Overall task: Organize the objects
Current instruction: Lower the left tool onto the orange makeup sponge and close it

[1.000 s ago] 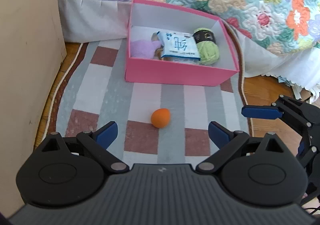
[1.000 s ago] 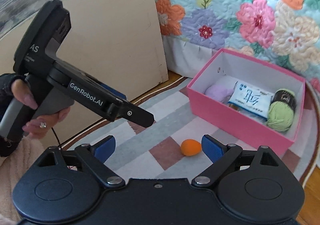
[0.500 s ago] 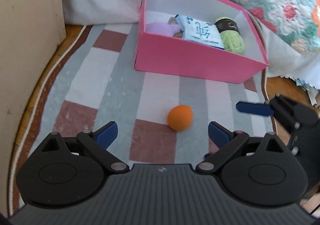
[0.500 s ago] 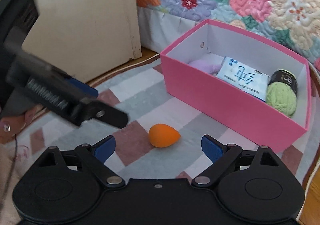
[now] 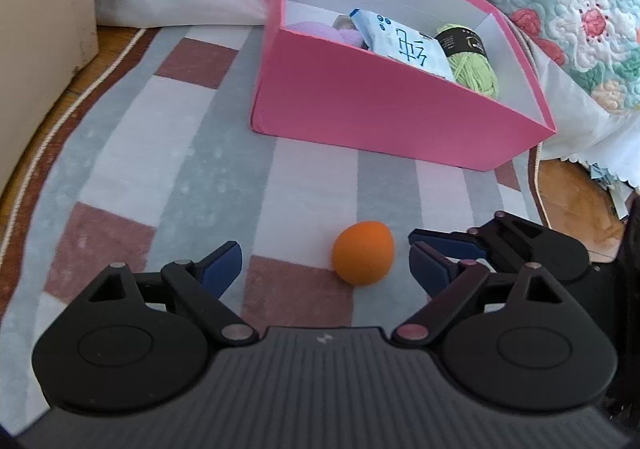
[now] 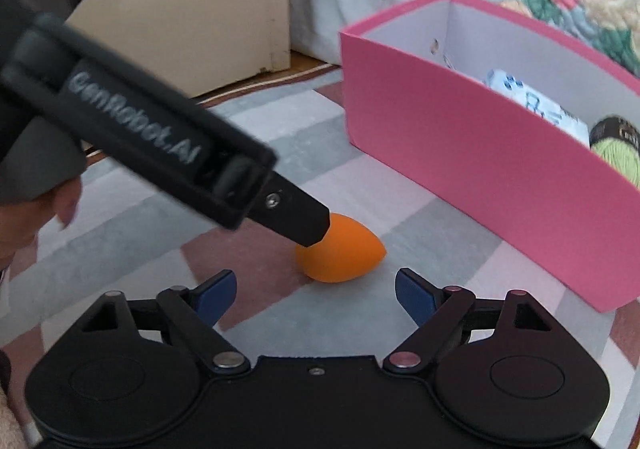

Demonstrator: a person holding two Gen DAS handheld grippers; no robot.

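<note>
An orange egg-shaped sponge (image 5: pixel 362 257) lies on the striped rug (image 5: pixel 160 153), in front of the pink box (image 5: pixel 380 105). My left gripper (image 5: pixel 324 264) hangs low over the rug with its jaws closing. The sponge sits just ahead of them, nearer the right finger, and no pad presses on it. My right gripper (image 6: pixel 316 289) comes in from the other side, jaws also closing, with the sponge (image 6: pixel 340 255) just beyond its tips. In the right wrist view a left gripper finger (image 6: pixel 296 215) overlaps the sponge's top; I cannot tell whether they touch.
The pink box holds a purple soft item (image 5: pixel 316 31), a blue-and-white packet (image 5: pixel 404 49) and a green yarn ball (image 5: pixel 472 65). A flowered quilt (image 5: pixel 560 1) hangs behind it. A beige panel (image 5: pixel 44 29) stands at the left, and a hand (image 6: pixel 24 221) holds the left gripper.
Both grippers have sunk toward the rug and closed in on the orange sponge from two sides. Their jaws stand slightly narrower than before. The sponge has stayed in place.
</note>
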